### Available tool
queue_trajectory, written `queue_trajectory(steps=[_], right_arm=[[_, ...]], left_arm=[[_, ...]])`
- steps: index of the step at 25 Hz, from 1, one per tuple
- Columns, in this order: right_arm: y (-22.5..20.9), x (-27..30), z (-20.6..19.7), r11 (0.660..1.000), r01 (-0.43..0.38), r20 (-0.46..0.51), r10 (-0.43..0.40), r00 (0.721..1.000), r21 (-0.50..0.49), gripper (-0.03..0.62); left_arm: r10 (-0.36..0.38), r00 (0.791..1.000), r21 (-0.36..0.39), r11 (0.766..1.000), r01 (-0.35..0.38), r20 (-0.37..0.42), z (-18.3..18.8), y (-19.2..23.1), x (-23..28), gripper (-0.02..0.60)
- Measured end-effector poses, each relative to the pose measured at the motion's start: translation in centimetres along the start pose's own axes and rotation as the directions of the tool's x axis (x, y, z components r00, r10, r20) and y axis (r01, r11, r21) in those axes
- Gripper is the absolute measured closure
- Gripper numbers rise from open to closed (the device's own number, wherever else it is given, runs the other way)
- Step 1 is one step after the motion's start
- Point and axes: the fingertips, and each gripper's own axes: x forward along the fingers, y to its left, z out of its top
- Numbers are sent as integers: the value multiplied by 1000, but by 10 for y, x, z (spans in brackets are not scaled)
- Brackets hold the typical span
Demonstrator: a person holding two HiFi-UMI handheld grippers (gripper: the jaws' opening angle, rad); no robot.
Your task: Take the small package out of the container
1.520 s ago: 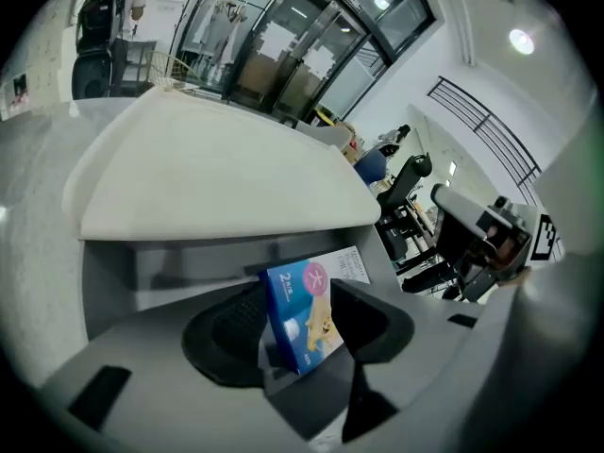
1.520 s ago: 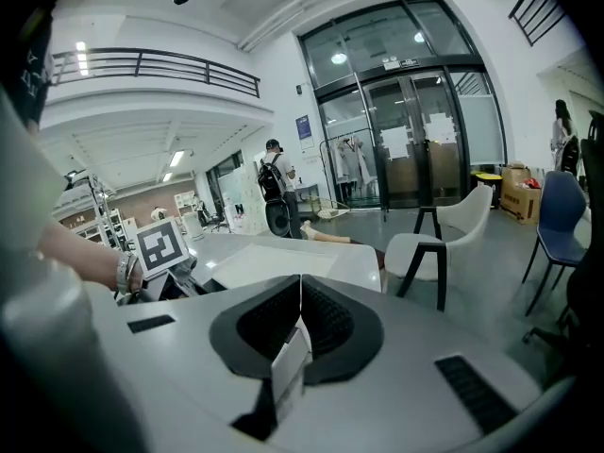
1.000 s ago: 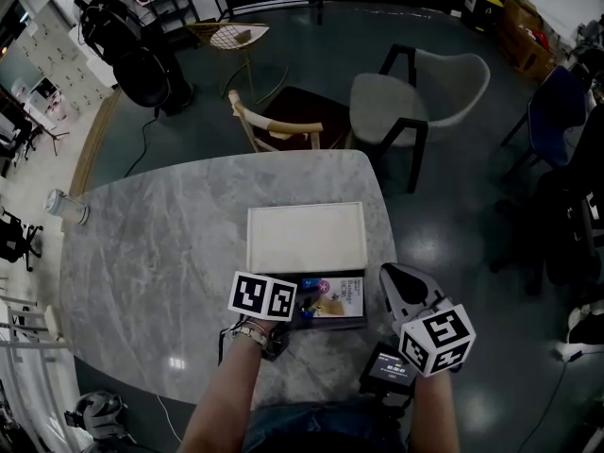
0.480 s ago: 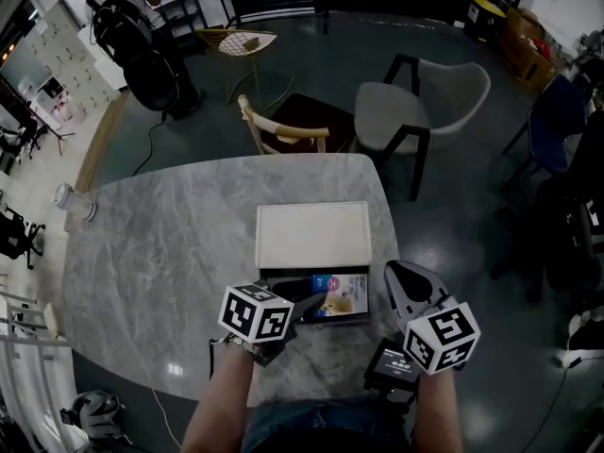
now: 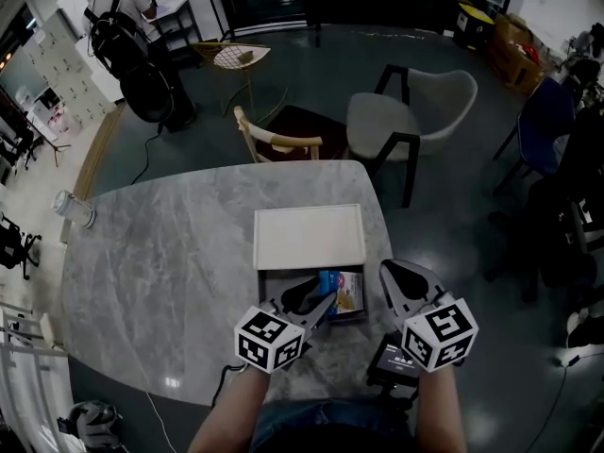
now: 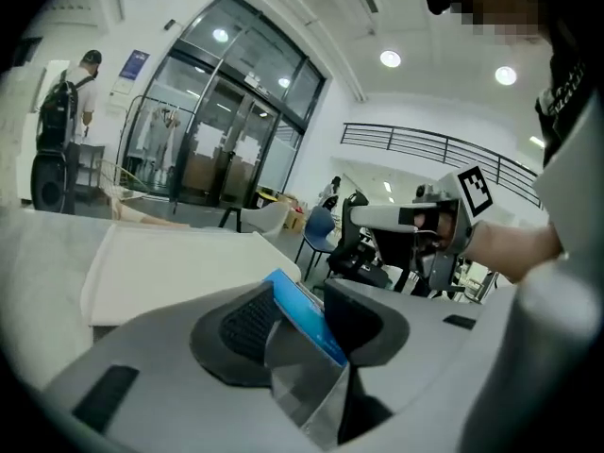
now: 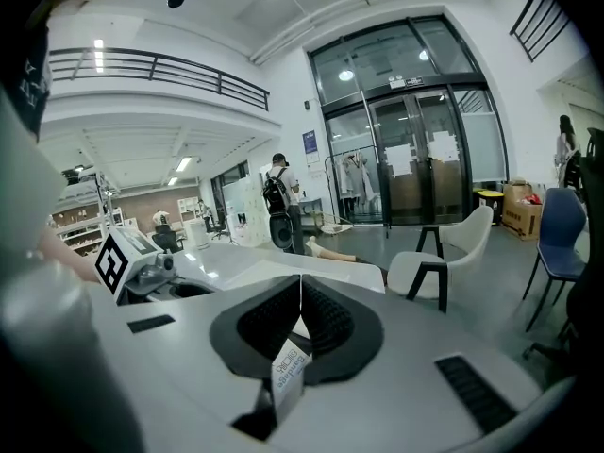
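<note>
Gripping small package (image 5: 343, 292) over container (image 5: 359, 315): left gripper (image 5: 319, 302), jaws just closing. Right gripper (image 5: 400, 279), beside container's right edge, clamps white packet (image 7: 288, 374). White lid (image 5: 310, 236) abuts container's far edge.

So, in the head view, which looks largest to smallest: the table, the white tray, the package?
Largest: table.
Then: white tray.
Smallest: package, even allowing for the part hidden behind the left gripper.

Grey chair (image 5: 392, 116) stands beyond marble table (image 5: 160, 262).
</note>
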Motion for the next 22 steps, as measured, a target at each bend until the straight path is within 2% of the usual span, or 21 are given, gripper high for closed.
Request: queue_trajectory(steps=[2, 4, 7, 11, 13, 16, 19, 22], right_arm=[[1, -2, 2, 1000, 0, 4, 0, 1000, -3, 569], [3, -4, 4, 1000, -2, 8, 2, 1000, -5, 569], [6, -7, 6, 1000, -2, 13, 2, 1000, -12, 569], [2, -13, 8, 1000, 10, 22, -9, 1000, -18, 569], [-1, -18, 9, 1000, 20, 27, -20, 999, -18, 568], [-4, -22, 11, 999, 32, 37, -32, 999, -18, 569], [-7, -25, 13, 999, 39, 44, -38, 998, -19, 569], [-7, -25, 14, 999, 40, 49, -39, 998, -17, 569]], left_arm=[[31, 999, -47, 998, -30, 28, -1, -1, 0, 402], [41, 998, -145, 989, -34, 46, -2, -1, 0, 402], [16, 999, -295, 956, -4, 39, -5, 2, 1, 402], [-64, 997, -417, 908, 41, -41, -12, 5, 4, 408], [-120, 989, -446, 892, 70, -84, -13, 4, 6, 434], [-182, 971, -479, 874, 88, -154, -15, 5, 7, 437], [-209, 945, -506, 861, 55, -252, -22, 9, 8, 446], [-217, 910, -518, 855, 3, -353, -34, 15, 6, 458]])
